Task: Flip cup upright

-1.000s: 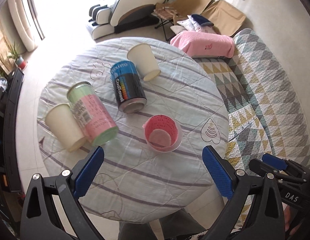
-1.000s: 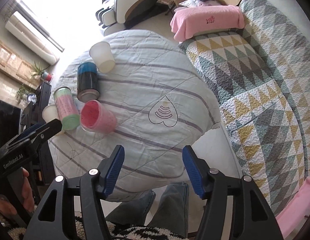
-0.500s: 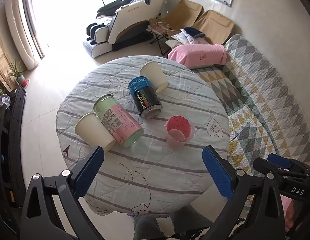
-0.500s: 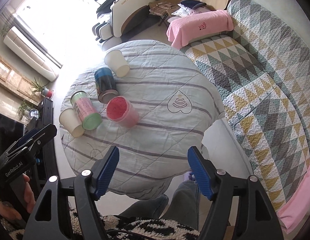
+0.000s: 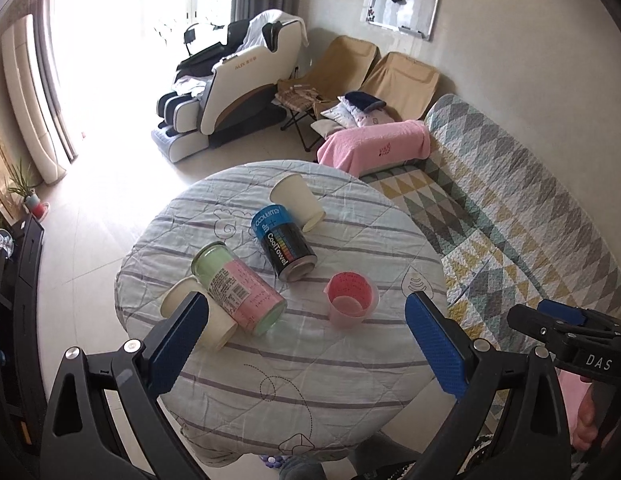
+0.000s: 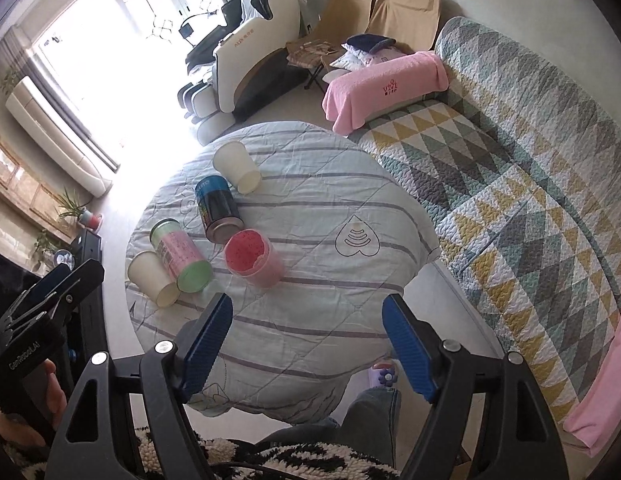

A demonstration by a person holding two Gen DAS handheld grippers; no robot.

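Both grippers hang high above the round table (image 5: 350,380), tilted down toward it, each with nothing between its blue pads. The left gripper (image 5: 306,344) has its jaws spread wide, framing the near half of the tabletop; the right gripper (image 6: 306,344) is likewise wide open, and also shows at the right edge of the left wrist view, gripped by the person's hand (image 5: 586,420). The pink measuring cup (image 5: 350,298) stands upright on the striped quilted cloth, mouth up, just in front of a dark CoolTowel can (image 5: 284,244) lying on its side. A pink-and-green canister (image 5: 238,288) lies beside it, touching a toppled paper cup (image 5: 198,318). Another paper cup (image 5: 296,202) lies at the far side.
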